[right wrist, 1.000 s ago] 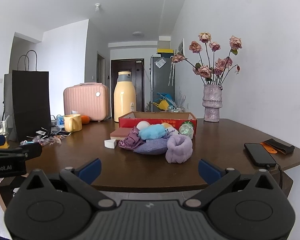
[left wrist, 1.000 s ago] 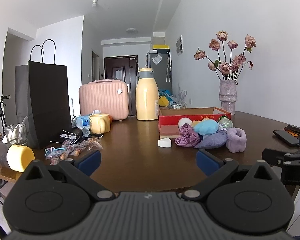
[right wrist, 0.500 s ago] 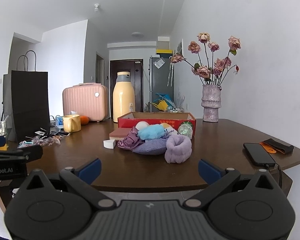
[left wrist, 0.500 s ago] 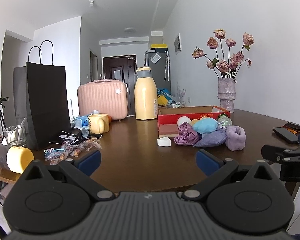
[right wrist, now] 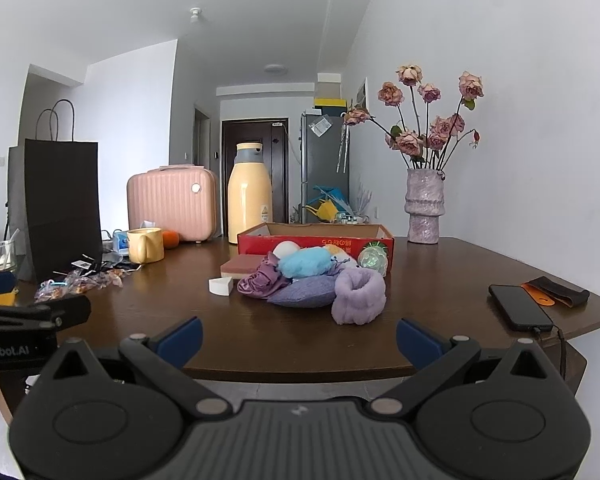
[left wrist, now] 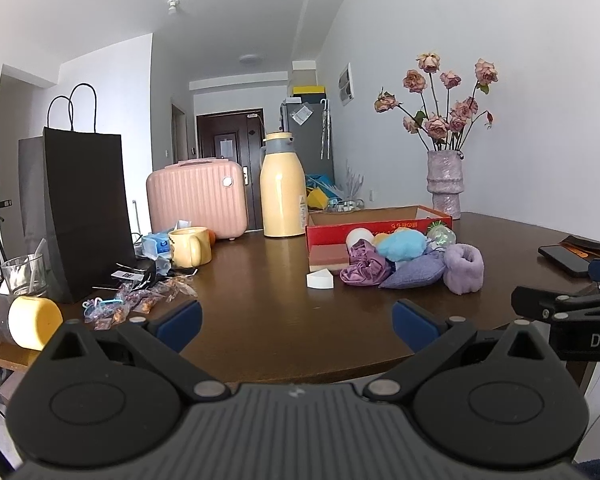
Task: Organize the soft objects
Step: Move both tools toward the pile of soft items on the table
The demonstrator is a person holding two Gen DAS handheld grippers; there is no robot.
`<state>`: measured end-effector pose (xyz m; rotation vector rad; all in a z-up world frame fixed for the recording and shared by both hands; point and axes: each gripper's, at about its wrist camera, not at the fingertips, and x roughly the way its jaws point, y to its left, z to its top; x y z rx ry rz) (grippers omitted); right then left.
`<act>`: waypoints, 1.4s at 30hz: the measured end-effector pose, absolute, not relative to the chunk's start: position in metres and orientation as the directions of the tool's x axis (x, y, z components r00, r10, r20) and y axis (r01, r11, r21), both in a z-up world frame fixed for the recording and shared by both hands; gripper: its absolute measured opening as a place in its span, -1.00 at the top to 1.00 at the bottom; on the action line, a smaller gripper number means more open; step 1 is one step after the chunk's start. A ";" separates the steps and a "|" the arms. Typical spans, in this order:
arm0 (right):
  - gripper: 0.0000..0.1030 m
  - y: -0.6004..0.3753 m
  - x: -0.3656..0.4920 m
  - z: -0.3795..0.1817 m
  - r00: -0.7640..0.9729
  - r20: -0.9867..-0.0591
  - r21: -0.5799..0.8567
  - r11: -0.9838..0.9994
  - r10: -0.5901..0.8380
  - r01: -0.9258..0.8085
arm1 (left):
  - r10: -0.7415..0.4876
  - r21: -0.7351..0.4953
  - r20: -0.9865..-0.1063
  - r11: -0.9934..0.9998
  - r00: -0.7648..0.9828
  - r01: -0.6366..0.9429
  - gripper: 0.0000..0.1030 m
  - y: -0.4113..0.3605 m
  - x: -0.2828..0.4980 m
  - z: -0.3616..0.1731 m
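Left tool: fingers spread apart, empty, at the near desk edge. Right tool: likewise apart, empty.

Desk: dark wood.

Soft objects, heaped at mid-desk against the front of an open red box: lilac fuzzy roll nearest, purple-grey pillow, satin purple scrunchie, blue plush, white ball.

White wedge and pink block: just left of the heap.

Phone: right desk edge.

We hold our left gripper low in the frame, jaws spread wide, nothing between them. Our right gripper sits likewise at bottom centre, jaws wide apart, blue fingertips bare.
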<state>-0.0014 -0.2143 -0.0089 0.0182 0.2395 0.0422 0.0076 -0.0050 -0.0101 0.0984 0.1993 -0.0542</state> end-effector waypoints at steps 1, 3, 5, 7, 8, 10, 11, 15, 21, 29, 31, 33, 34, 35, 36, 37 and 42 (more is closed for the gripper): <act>-1.00 -0.214 -0.002 -0.009 0.971 -0.236 0.021 0.999 0.043 -0.040 | -0.045 0.091 -0.200 0.994 0.979 0.065 -1.00 -0.004 0.008 -0.011; -1.00 -0.213 -0.002 -0.009 0.971 -0.234 0.017 0.999 0.040 -0.037 | -0.046 0.089 -0.201 0.994 0.978 0.065 -1.00 -0.004 0.007 -0.011; -1.00 -0.213 -0.002 -0.009 0.971 -0.236 0.017 0.999 0.041 -0.038 | -0.049 0.088 -0.203 0.994 0.978 0.068 -1.00 -0.005 0.008 -0.011; -1.00 -0.214 -0.002 -0.009 0.970 -0.240 0.017 0.999 0.038 -0.035 | -0.054 0.089 -0.208 0.993 0.977 0.073 -1.00 -0.006 0.010 -0.010; -1.00 -0.215 -0.001 -0.009 0.970 -0.240 0.020 0.999 0.037 -0.034 | -0.056 0.091 -0.205 0.993 0.977 0.076 -1.00 -0.007 0.010 -0.010; -1.00 -0.217 -0.001 -0.008 0.973 -0.228 0.031 0.999 0.035 -0.029 | -0.054 0.096 -0.196 0.993 0.979 0.074 -1.00 -0.007 0.011 -0.009; -1.00 -0.217 -0.001 -0.007 0.974 -0.224 0.035 0.999 0.033 -0.026 | -0.052 0.096 -0.191 0.993 0.980 0.071 -1.00 -0.007 0.011 -0.008; -1.00 -0.215 -0.002 -0.006 0.977 -0.210 0.022 0.999 0.033 -0.029 | -0.052 0.091 -0.190 0.993 0.980 0.070 -1.00 -0.007 0.010 -0.009; -1.00 -0.217 -0.003 -0.007 0.978 -0.208 0.023 0.999 0.030 -0.026 | -0.055 0.089 -0.185 0.993 0.981 0.073 -1.00 -0.006 0.009 -0.008; -1.00 -0.218 -0.003 -0.007 0.978 -0.205 0.023 0.999 0.028 -0.024 | -0.056 0.089 -0.184 0.993 0.981 0.073 -1.00 -0.007 0.009 -0.008; -1.00 -0.218 -0.003 -0.007 0.978 -0.206 0.022 0.999 0.029 -0.025 | -0.056 0.088 -0.185 0.993 0.981 0.074 -1.00 -0.006 0.009 -0.008; -1.00 -0.217 -0.003 -0.007 0.978 -0.206 0.023 0.999 0.029 -0.025 | -0.059 0.088 -0.188 0.993 0.980 0.076 -1.00 -0.006 0.009 -0.008; -1.00 -0.217 -0.003 -0.007 0.978 -0.209 0.025 0.999 0.030 -0.025 | -0.059 0.087 -0.191 0.993 0.980 0.077 -1.00 -0.005 0.010 -0.008; -1.00 -0.217 -0.003 -0.008 0.977 -0.212 0.026 0.999 0.032 -0.027 | -0.059 0.086 -0.193 0.993 0.979 0.077 -1.00 -0.004 0.011 -0.008; -1.00 -0.217 -0.002 -0.008 0.977 -0.212 0.023 0.999 0.034 -0.029 | -0.060 0.085 -0.193 0.993 0.979 0.078 -1.00 -0.004 0.012 -0.008; -1.00 -0.217 -0.002 -0.008 0.977 -0.210 0.020 0.999 0.030 -0.026 | -0.056 0.083 -0.194 0.994 0.979 0.073 -1.00 -0.004 0.012 -0.008; -1.00 -0.215 0.011 -0.011 0.983 -0.184 -0.038 0.999 -0.006 -0.002 | -0.033 0.112 -0.168 0.992 0.985 0.052 -1.00 -0.007 0.035 -0.013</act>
